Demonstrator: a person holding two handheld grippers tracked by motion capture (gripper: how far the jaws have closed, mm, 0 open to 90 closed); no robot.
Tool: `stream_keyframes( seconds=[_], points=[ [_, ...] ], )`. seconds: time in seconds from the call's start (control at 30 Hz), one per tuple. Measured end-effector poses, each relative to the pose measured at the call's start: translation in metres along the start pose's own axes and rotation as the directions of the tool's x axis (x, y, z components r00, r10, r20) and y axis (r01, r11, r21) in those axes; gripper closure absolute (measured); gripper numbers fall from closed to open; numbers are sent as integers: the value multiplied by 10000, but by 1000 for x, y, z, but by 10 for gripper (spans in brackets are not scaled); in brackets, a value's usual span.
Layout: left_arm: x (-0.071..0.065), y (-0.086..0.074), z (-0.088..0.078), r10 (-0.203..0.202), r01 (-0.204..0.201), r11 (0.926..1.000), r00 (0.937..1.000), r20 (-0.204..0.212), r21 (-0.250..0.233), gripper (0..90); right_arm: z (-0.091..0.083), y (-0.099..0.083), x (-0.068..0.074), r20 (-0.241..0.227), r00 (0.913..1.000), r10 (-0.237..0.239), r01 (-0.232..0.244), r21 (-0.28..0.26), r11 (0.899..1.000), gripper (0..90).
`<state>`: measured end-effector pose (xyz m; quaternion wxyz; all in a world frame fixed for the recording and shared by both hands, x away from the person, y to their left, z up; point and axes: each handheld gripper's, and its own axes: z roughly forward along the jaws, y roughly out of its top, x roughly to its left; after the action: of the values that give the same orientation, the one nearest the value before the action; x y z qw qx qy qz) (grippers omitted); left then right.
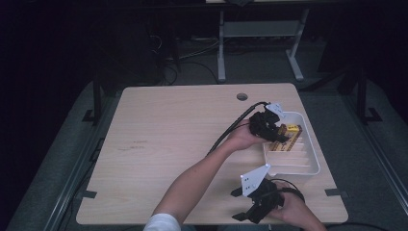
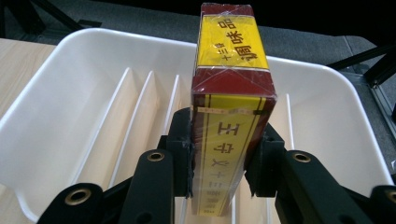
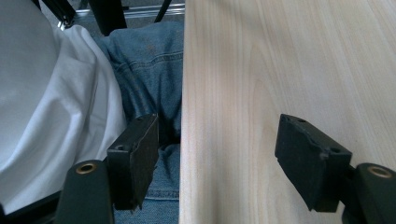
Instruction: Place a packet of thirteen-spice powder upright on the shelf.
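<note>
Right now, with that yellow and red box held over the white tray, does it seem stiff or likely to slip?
The box is probably stiff: its edges stay straight where the left claw presses both sides. Its shiny clear wrapping may be somewhat slippery. Tall and narrow, it could tip if stood on end between the dividers of the white tray.

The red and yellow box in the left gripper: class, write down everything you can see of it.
The box is a slim carton, dark red with yellow panels and printed characters, wrapped in clear shiny film. It stands on edge, clamped on both broad sides by the left gripper, over the white tray with thin dividers, at the table's right side. Whether its lower end touches the tray cannot be told.
</note>
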<state>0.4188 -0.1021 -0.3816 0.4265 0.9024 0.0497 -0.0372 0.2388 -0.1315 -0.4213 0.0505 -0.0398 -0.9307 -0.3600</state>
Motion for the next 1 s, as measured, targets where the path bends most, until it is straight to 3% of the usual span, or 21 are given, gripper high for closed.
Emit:
stream_keyframes(
  seconds=[0.7, 1.0],
  points=[
    [0, -16, 11, -154, 155, 9996, 9999, -8, 228, 645, 3, 0, 0, -79, 10000, 41, -41, 39, 10000, 298],
    [-2, -15, 9, 41, -36, 9992, 9999, -121, 391, 620, 4, 1, -1, -92, 10000, 32, -31, 61, 10000, 297]
  ],
)
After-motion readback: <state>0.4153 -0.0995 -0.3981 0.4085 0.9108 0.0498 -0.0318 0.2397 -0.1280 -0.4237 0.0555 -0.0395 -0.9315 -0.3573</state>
